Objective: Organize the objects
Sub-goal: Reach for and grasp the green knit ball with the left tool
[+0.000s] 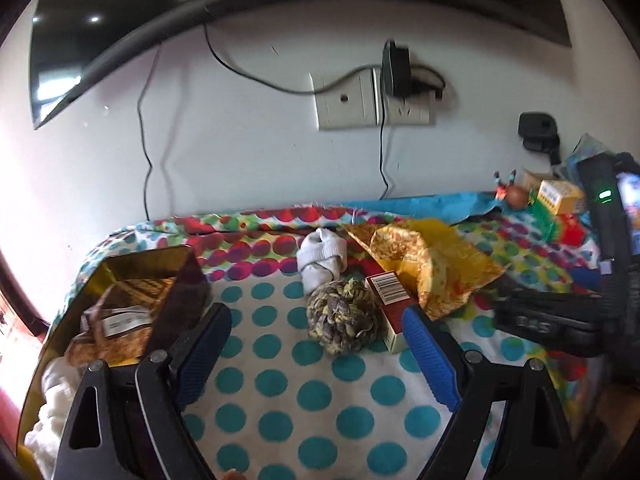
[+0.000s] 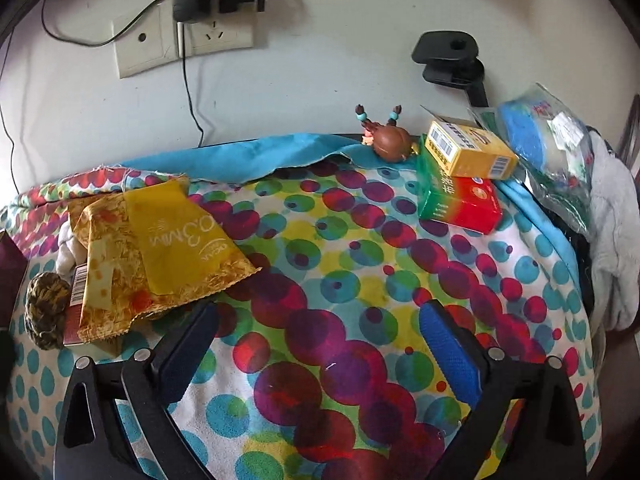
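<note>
Left hand-held gripper (image 1: 316, 348) spread wide, empty, aimed at knitted ball (image 1: 343, 317) on the dotted surface (image 1: 288, 400). Right hand-held gripper (image 2: 320, 340) likewise wide and empty. Ball touching red box (image 1: 390, 312), itself under yellow packet (image 1: 424, 264). Could catch box instead. Gold box (image 1: 100, 280) left, possibly the container.

surface: polka-dot cloth (image 2: 360, 280) | on it: yellow packet (image 2: 176, 240), yarn ball (image 1: 344, 320), rolled sock (image 1: 322, 258), stacked boxes (image 2: 464, 184)
</note>
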Demonstrator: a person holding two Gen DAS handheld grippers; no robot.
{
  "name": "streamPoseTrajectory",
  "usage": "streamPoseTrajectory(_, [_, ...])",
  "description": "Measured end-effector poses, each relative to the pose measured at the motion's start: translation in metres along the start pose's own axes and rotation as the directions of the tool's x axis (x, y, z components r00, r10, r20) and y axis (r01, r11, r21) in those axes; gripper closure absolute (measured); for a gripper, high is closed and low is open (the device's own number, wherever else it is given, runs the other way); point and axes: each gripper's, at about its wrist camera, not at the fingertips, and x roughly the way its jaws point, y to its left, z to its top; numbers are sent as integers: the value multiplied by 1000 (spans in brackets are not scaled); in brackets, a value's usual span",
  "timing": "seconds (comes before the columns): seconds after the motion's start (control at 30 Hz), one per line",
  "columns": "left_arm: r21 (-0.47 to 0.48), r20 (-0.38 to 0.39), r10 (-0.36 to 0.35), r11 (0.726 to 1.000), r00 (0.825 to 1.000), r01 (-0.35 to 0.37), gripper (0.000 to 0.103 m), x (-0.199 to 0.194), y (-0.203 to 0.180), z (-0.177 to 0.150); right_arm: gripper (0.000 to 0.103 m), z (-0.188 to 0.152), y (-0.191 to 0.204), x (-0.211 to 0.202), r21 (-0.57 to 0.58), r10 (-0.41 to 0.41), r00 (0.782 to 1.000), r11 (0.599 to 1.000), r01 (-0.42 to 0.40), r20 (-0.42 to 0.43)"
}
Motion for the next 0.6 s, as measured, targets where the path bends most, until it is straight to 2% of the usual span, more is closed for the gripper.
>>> streamPoseTrajectory(0.1, [-9, -30, 14, 1000, 999, -14, 14, 18, 0, -1, 3, -1, 4, -3, -22, 6, 1000, 1000, -6, 16])
streamPoseTrajectory(0.33, [-14, -137, -7, 1000, 991, 5, 16, 46, 0, 1, 3, -2, 13, -6, -70, 1, 1000, 998, 1, 29])
streamPoseTrajectory(0.47, [-36, -143, -43, 999, 989, 38, 39, 50, 3, -1, 3, -2, 13, -6, -71, 2, 1000, 998, 0, 29])
streamPoseTrajectory(0.5, [-23, -141, -54, 998, 989, 51, 43, 49, 0, -1, 3, -2, 14, -6, -73, 0, 1000, 997, 2, 31])
streamPoseTrajectory(0.57, [12, -137, -54, 998, 989, 56, 57, 49, -7, -1, 3, -2, 16, -7, -84, -3, 999, 996, 6, 37])
streamPoseTrajectory(0.6, [38, -133, -44, 998, 990, 50, 57, 48, -12, -1, 3, -3, 18, -7, -92, -4, 999, 996, 7, 40])
